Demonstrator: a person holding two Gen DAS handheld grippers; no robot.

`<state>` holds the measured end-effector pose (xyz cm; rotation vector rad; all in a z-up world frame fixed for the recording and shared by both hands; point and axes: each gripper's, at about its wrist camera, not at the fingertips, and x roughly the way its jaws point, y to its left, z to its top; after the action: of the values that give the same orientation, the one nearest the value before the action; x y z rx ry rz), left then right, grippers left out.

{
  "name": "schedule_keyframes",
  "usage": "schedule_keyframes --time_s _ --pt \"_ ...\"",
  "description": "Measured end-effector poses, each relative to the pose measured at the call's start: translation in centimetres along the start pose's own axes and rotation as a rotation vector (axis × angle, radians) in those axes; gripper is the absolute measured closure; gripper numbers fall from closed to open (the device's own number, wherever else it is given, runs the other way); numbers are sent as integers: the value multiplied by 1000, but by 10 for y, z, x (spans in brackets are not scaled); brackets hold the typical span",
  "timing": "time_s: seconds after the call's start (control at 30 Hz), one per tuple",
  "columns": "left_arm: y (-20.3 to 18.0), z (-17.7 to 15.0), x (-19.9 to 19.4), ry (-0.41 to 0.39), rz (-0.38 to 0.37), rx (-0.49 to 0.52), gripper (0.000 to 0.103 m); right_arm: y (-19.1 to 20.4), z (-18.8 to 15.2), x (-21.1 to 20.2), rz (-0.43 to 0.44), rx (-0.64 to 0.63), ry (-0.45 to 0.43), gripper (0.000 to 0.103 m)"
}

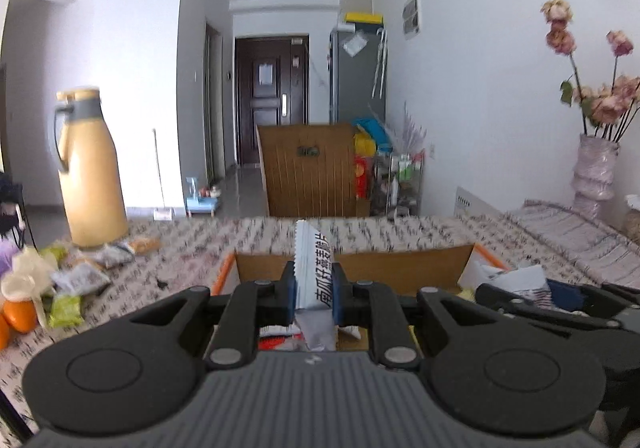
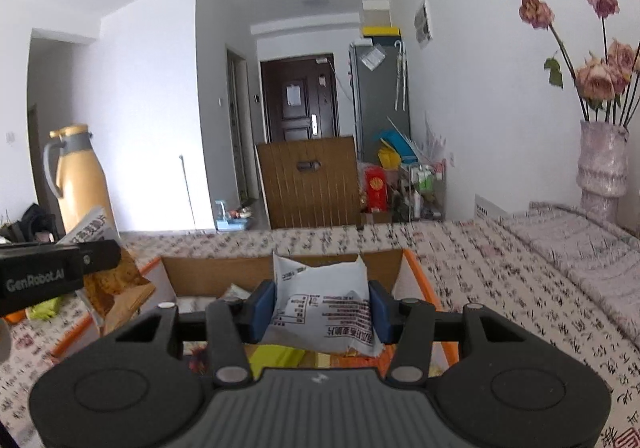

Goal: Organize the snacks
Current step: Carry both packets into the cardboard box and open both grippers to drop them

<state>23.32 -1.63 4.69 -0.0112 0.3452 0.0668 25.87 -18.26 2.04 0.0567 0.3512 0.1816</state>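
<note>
While clenched on packets, both tools: left tool [image 1: 313,290] (edge-on white packet [image 1: 314,272]), right tool [image 2: 321,311] (flat packet [image 2: 324,312]).

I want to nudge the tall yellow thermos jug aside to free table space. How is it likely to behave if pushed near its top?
The yellow thermos jug stands tall on a narrow base, so a high push would probably tip it rather than slide it. The patterned tablecloth may grip its bottom and add to that. It looks rigid, and snack packets lie close beside it, so it could drag them along.
</note>
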Motion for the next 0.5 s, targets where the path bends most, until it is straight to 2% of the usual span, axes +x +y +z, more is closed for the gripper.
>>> schedule_keyframes --time_s 0.33,0.4,0.43,0.5 --pt "5 -13 13 30 12 4 85 8 -15 8 -5 -51 40 51" --pt "6 -15 13 27 18 -5 83 9 -18 8 -8 -52 50 48" --pt "7 -15 13 26 23 -8 81 8 -19 9 -9 -50 54 43" --pt "8 -16 15 31 30 -12 67 8 -21 8 -18 -49 55 41"
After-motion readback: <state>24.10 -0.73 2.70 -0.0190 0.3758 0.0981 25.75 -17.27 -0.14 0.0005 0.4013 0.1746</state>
